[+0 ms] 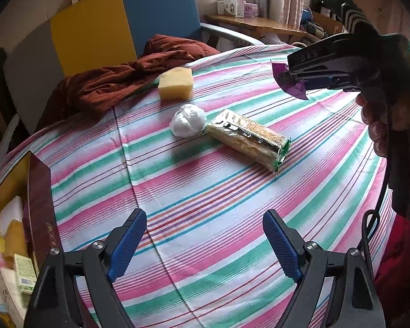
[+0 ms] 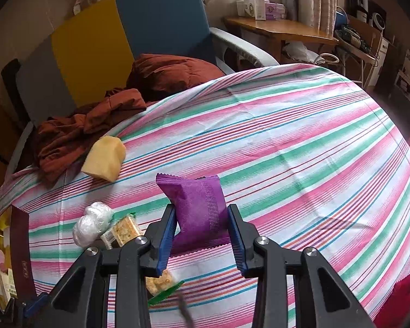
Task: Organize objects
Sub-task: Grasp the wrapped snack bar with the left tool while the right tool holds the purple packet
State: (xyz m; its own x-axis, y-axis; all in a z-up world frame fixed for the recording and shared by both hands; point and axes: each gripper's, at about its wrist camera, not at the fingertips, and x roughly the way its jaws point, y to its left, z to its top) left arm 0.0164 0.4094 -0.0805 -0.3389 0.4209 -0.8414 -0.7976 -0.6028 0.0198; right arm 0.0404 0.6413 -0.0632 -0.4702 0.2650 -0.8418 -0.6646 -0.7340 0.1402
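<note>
right gripper [image 2: 202, 227]: jaws pinched on purple packet [image 2: 198, 210], lifted off table [image 1: 232, 205] for carrying, probably toward the box [image 1: 39, 205] | left gripper [image 1: 205, 243]: jaws wide, empty, facing cracker pack [image 1: 248, 138], beyond box | plastic wad [image 1: 188, 120] touches the pack, sponge [image 1: 175, 83] farther off.

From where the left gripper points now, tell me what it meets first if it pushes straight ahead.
Most likely the bare striped tablecloth: the open left gripper has nothing between its fingers. The cracker packet lies further along that line, though depth is hard to judge.
</note>
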